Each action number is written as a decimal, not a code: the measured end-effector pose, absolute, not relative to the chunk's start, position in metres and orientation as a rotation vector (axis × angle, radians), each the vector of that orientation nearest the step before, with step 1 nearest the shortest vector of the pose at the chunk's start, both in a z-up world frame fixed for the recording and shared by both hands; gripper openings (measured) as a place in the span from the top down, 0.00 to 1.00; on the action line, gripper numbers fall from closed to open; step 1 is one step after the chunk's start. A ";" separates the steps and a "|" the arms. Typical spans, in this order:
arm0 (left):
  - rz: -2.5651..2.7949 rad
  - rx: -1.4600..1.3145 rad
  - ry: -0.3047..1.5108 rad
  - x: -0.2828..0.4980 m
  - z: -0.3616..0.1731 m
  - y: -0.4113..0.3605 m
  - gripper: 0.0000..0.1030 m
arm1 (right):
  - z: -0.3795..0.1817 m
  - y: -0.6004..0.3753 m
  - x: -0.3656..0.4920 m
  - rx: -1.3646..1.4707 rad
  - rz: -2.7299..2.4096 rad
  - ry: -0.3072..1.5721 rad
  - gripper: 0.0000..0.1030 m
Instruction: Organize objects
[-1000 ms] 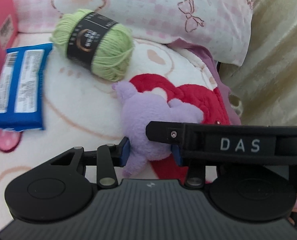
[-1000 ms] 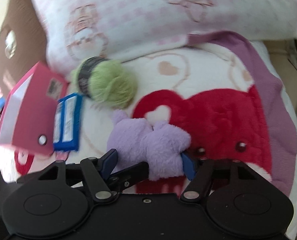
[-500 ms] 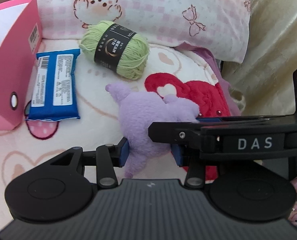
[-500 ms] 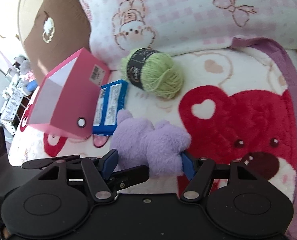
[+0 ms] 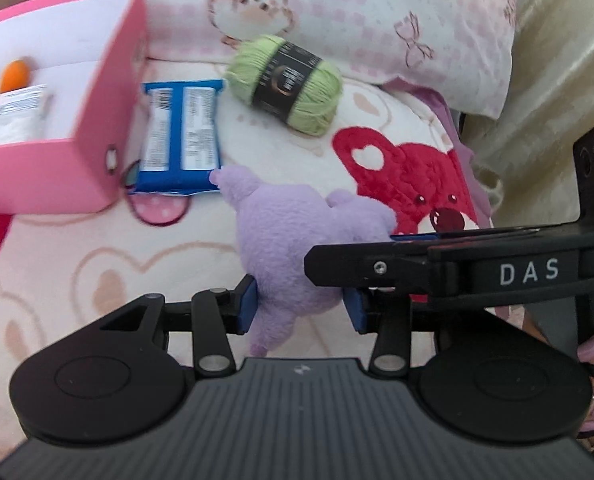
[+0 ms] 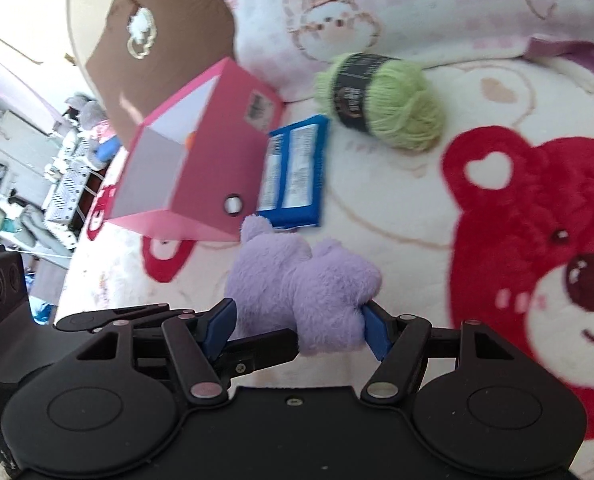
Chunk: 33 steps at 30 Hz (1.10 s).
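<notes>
Both hand-held grippers, left [image 5: 301,307] and right [image 6: 297,326], clamped on purple plush toy [image 5: 293,240] held over bed [image 5: 97,264], mid-carry; next, lifting it over into pink box [image 5: 77,120] and letting go.

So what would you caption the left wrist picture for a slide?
Both sets of fingers grip a purple plush toy above a blanket, near a pink box, blue packet and green yarn.

left gripper [image 5: 301,306]: black, blue fingers [image 5: 247,306] | right gripper [image 6: 297,326]: black, "DAS"
</notes>
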<state>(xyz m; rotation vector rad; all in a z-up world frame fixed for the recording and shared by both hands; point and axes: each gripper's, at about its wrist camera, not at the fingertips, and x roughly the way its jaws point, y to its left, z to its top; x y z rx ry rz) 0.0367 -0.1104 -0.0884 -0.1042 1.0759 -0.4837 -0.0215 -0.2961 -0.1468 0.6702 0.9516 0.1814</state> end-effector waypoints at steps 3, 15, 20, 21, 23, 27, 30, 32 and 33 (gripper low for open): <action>-0.469 -0.112 1.063 0.030 -0.078 -0.096 0.58 | -0.135 -0.281 -0.021 0.664 0.203 0.946 0.30; -0.452 -0.086 1.049 0.006 -0.048 -0.063 0.58 | -0.097 -0.233 -0.021 0.536 0.245 0.970 0.31; -0.428 -0.056 1.047 -0.009 -0.032 -0.055 0.58 | -0.080 -0.214 -0.026 0.496 0.252 0.963 0.31; -0.427 -0.051 1.044 -0.011 -0.029 -0.053 0.58 | -0.077 -0.209 -0.027 0.485 0.253 0.963 0.31; -0.422 -0.046 1.041 -0.013 -0.024 -0.048 0.58 | -0.073 -0.202 -0.029 0.468 0.256 0.961 0.31; -0.412 -0.039 1.022 -0.017 -0.015 -0.038 0.58 | -0.063 -0.192 -0.028 0.462 0.271 0.949 0.31; -0.405 -0.038 1.000 -0.018 -0.009 -0.030 0.58 | -0.057 -0.185 -0.024 0.455 0.277 0.939 0.31; -0.399 -0.034 0.994 -0.018 -0.004 -0.025 0.58 | -0.053 -0.180 -0.021 0.447 0.280 0.937 0.31; -0.396 -0.030 0.991 -0.018 -0.002 -0.023 0.58 | -0.051 -0.177 -0.019 0.445 0.281 0.936 0.31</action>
